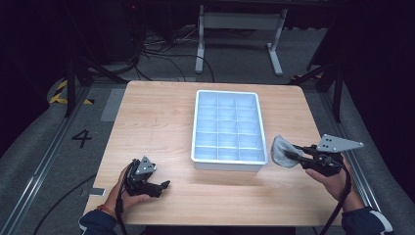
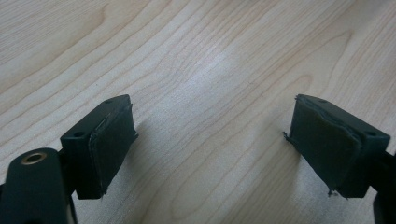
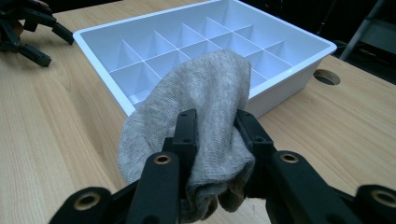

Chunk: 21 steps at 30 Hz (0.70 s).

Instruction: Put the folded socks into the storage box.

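My right hand-held gripper [image 1: 293, 155] is clamped on a soft grey knitted cloth [image 1: 283, 151], bunched up like a small sock. In the right gripper view the cloth [image 3: 205, 116] bulges up between my two black jaws, pinched at its lower folds, with the rest draped over the jaw tips. From the high view it sits just beside the near right corner of the white plastic compartment tray [image 1: 228, 161], at the right side of the light wooden table [image 1: 156, 122]; I cannot tell whether it touches the table.

The tray lies in the middle of the table, its long side running near to far, and thin walls split it into a grid of small cells. In the right gripper view the tray [image 3: 299, 79] stands just beyond the cloth.

My left hand-held gripper [image 1: 164, 186] rests near the table's near left edge, well apart from the tray, held in my left hand [image 1: 128, 196]. Its jaws stand wide apart with nothing between them; the left gripper view shows their dark pads [image 2: 112, 142] over bare wood grain.
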Available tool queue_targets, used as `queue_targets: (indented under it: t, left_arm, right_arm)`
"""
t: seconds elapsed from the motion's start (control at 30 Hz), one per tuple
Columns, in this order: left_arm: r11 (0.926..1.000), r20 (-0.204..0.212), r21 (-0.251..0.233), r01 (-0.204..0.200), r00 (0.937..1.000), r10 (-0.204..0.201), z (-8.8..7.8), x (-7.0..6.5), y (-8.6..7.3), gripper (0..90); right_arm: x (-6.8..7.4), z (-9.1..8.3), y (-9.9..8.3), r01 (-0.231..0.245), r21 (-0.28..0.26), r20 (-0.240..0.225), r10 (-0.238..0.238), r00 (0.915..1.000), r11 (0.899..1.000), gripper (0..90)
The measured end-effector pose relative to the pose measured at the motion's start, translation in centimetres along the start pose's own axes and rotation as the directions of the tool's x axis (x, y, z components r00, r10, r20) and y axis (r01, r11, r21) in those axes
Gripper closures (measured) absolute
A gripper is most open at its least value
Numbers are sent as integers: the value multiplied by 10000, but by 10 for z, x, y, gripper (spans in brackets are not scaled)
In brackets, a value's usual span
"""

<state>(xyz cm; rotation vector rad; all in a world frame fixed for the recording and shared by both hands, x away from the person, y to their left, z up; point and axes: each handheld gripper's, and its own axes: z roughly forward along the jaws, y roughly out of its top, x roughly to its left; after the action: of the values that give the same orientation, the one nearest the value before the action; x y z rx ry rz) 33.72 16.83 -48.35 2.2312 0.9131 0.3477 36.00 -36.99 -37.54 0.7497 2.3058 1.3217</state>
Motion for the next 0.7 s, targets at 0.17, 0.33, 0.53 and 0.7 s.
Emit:
queue_targets:
  t: [0.17,0.33,0.53,0.7]
  left_arm:
    - [10000,1,-2,3,10000,-3,0,0,0,146]
    - [10000,1,-4,2,10000,-2,0,0,0,146]
    - [10000,-16,2,-18,10000,18,0,0,0,146]
    - [10000,1,0,1,10000,-1,0,0,0,146]
  right_arm:
    - [2,4,7,166,-27,-64,-166,9998,9999,729]
    - [2,6,14,243,-124,-129,-245,9996,9996,729]
    - [3,11,20,326,-120,-216,-329,9992,9994,728]
    - [5,19,27,468,-31,-298,-469,9985,9989,728]
